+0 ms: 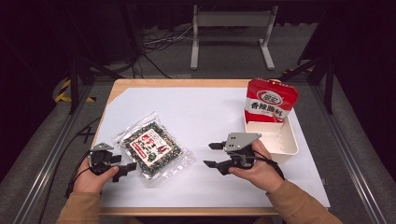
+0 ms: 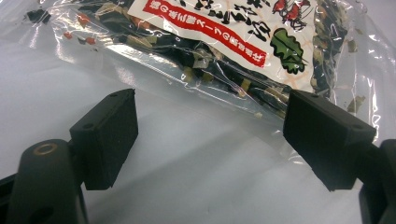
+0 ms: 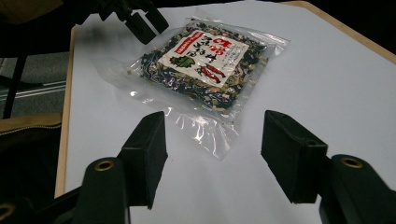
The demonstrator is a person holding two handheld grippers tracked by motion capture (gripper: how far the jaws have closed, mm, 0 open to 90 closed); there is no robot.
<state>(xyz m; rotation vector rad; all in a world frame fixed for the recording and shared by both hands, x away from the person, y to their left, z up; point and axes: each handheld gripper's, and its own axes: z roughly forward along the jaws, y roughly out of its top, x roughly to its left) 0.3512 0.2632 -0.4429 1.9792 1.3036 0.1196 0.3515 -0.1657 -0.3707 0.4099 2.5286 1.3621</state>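
The left gripper point(image 1: 122, 166) has its fingers point(image 2: 108, 135) spread wide and empty, their tips just at the near edge of the clear packet point(image 1: 153, 149) of dried dark greens. The packet lies flat on the white sheet point(image 1: 201, 112) over the table point(image 1: 122, 84), left of centre. Its white label carries a red band with white Japanese script, too small to read. The right gripper point(image 1: 212, 154) also stands wide with its fingers point(image 3: 148, 151) holding nothing, pointing at the packet from near its other side. Behind it, a white tray point(image 1: 285, 140) holds an upright red pouch point(image 1: 271, 100) with white Chinese characters.
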